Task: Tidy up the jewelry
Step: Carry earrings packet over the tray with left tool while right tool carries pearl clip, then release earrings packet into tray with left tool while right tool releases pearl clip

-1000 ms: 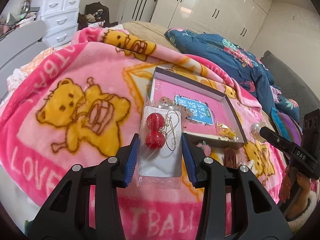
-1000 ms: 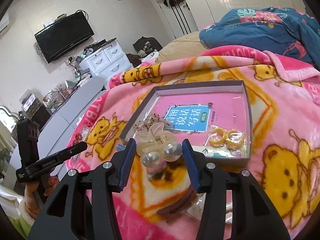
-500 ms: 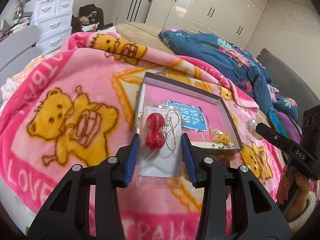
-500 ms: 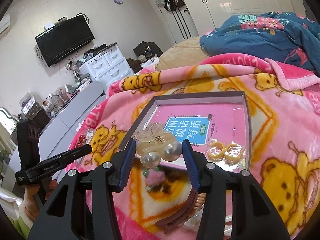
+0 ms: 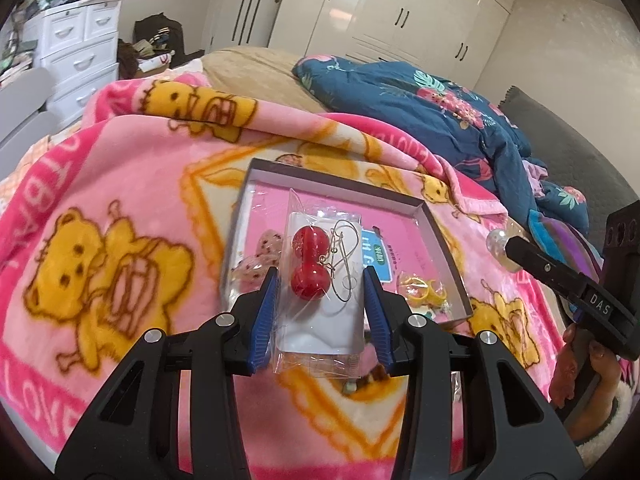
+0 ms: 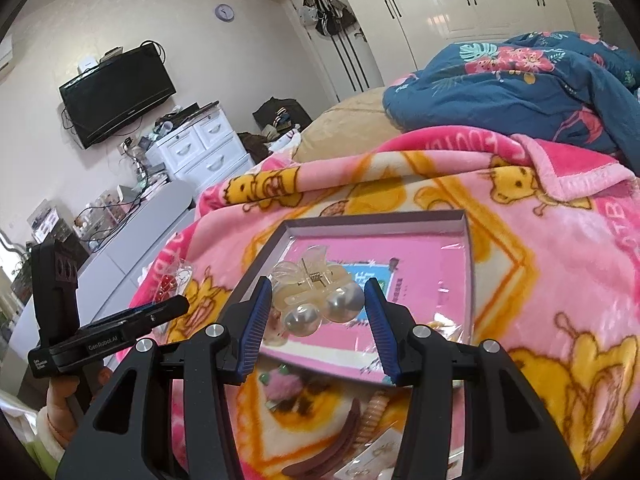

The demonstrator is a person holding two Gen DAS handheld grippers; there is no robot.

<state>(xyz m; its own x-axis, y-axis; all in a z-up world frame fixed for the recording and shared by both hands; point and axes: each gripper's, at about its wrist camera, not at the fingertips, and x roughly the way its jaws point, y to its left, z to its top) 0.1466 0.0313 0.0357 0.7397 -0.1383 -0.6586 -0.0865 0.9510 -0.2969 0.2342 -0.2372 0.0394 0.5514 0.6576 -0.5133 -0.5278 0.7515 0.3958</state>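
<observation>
My left gripper (image 5: pixel 320 300) is shut on a clear packet of red ball earrings (image 5: pixel 310 268) with gold hoops, held above the near left part of the shallow grey box (image 5: pixel 340 188). The box lies on the pink bear blanket and holds a pink booklet, yellow rings (image 5: pixel 420 294) and a speckled pink piece (image 5: pixel 262 258). My right gripper (image 6: pixel 316 312) is shut on a translucent pearl hair clip (image 6: pixel 316 300), held over the box's (image 6: pixel 376 220) near edge. Each gripper shows in the other's view: the right one (image 5: pixel 516 252) and the left one (image 6: pixel 176 306).
Loose hair clips, a brown claw clip (image 6: pixel 332 448) and a pink pom piece (image 6: pixel 286 384) lie on the blanket (image 5: pixel 120 200) in front of the box. A blue floral duvet (image 5: pixel 440 120) is bunched behind. White drawers (image 6: pixel 200 148) and a wall television (image 6: pixel 116 96) stand beyond the bed.
Both grippers have moved forward toward the box with their loads. The earring packet now hangs over the box's near left corner, and the pearl clip over its near edge.
</observation>
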